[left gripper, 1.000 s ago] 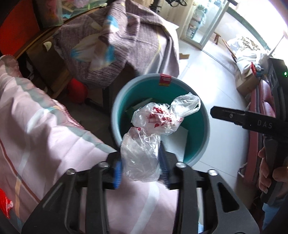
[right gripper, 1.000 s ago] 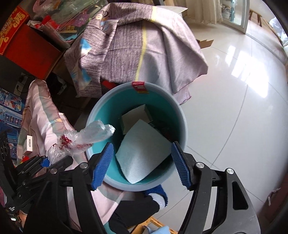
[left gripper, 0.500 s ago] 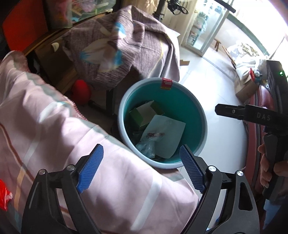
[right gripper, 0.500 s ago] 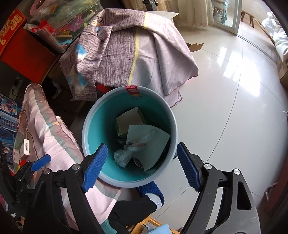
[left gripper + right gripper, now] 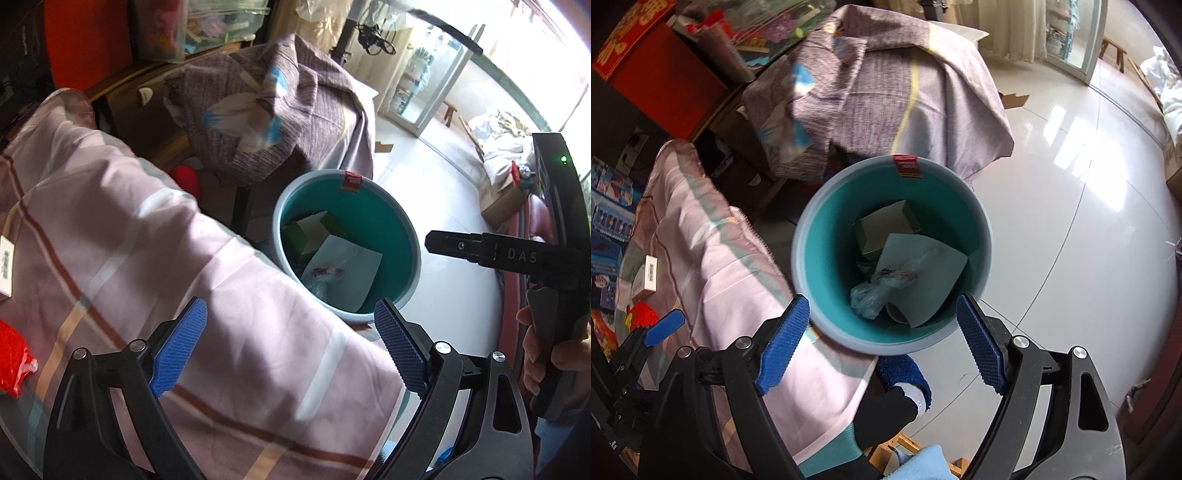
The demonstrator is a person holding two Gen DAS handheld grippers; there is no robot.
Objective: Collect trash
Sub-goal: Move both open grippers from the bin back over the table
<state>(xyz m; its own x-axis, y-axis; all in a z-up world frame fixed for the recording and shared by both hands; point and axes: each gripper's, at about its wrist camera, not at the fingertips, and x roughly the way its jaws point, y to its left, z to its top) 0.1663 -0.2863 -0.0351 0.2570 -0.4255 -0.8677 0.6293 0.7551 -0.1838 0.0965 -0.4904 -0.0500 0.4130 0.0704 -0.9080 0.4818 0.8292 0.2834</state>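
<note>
Bag [image 5: 882,284] is in the bin [image 5: 812,236]. My left gripper [image 5: 290,349] is opening, empty; right gripper [image 5: 882,341] wide, empty. Risk: red scrap [image 5: 13,363] on the table, probably trash, gets missed; blurry.

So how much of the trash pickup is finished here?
Done: a crumpled plastic bag, paper and a small box lie inside the teal bin. In hand: nothing; the left gripper is opening, right gripper open. Left: red wrapper and white packet on the cloth.
</note>
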